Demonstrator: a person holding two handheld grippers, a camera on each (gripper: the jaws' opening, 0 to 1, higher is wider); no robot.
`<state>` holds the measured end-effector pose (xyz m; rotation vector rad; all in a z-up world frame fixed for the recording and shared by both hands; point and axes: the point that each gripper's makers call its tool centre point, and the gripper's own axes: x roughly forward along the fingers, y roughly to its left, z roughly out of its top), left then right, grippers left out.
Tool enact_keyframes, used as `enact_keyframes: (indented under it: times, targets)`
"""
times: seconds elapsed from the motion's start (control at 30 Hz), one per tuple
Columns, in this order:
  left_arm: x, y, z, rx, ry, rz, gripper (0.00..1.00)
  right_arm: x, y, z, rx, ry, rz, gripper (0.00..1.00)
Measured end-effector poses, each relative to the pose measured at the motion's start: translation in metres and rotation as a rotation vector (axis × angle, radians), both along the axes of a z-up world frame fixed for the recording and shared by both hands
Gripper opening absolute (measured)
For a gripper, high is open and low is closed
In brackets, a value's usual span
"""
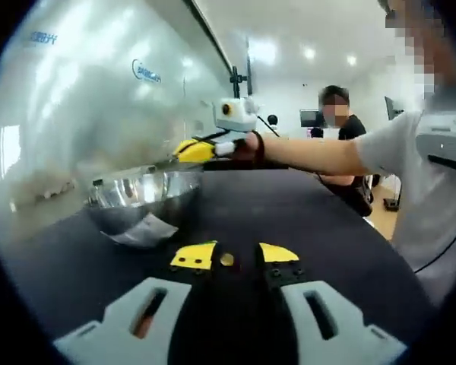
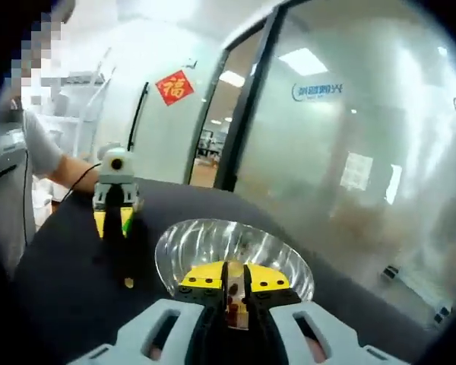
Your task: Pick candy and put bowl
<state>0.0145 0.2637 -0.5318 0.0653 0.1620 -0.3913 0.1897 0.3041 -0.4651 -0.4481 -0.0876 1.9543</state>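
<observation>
Hovering over the rim of the steel bowl, the right tongs are pinched nearly shut on a small reddish candy between their yellow tips. Seen from the left gripper view, those tongs reach above the bowl, held by a person's hand. The left tongs stand open low over the dark counter, with a small gold candy lying between the tips, the bowl ahead and to their left.
</observation>
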Motion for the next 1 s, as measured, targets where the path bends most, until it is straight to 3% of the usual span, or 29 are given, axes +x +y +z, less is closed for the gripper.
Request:
enact_keyframes:
  times: [0.07,0.13,0.2,0.33,0.47,0.57,0.7,0.8,0.93,1.0]
  targets:
    - [0.001,-0.004,-0.011,0.009,0.016,-0.010,0.19,-0.008,0.002,-0.014,-0.076,0.001,0.044,0.14]
    - [0.002,-0.006,-0.016,0.016,0.034,-0.018,0.18,-0.004,0.009,-0.020,-0.072,-0.056,0.023,0.15]
    - [0.001,-0.007,-0.016,0.024,0.035,-0.027,0.18,-0.007,0.009,-0.021,-0.076,-0.039,0.027,0.15]
    - [0.001,-0.007,-0.013,0.004,0.021,-0.027,0.18,-0.011,0.001,0.001,0.019,-0.009,0.039,0.15]
    - [-0.003,-0.012,-0.020,0.020,0.041,-0.044,0.18,-0.037,-0.035,0.015,0.124,0.061,0.114,0.14]
    - [-0.009,-0.019,-0.024,0.045,0.059,-0.064,0.18,-0.062,-0.079,-0.011,0.102,0.107,0.198,0.14]
    - [-0.016,-0.028,-0.036,0.070,0.101,-0.090,0.18,-0.068,-0.114,-0.082,-0.059,0.094,0.185,0.14]
    - [-0.014,-0.031,-0.045,0.106,0.131,-0.106,0.19,-0.059,-0.112,-0.109,-0.127,0.111,0.138,0.14]
    - [-0.015,-0.029,-0.046,0.099,0.140,-0.096,0.18,-0.060,-0.097,-0.120,-0.159,0.089,0.123,0.14]
    - [-0.016,-0.029,-0.047,0.095,0.139,-0.091,0.18,-0.069,-0.089,-0.118,-0.166,0.111,0.154,0.14]
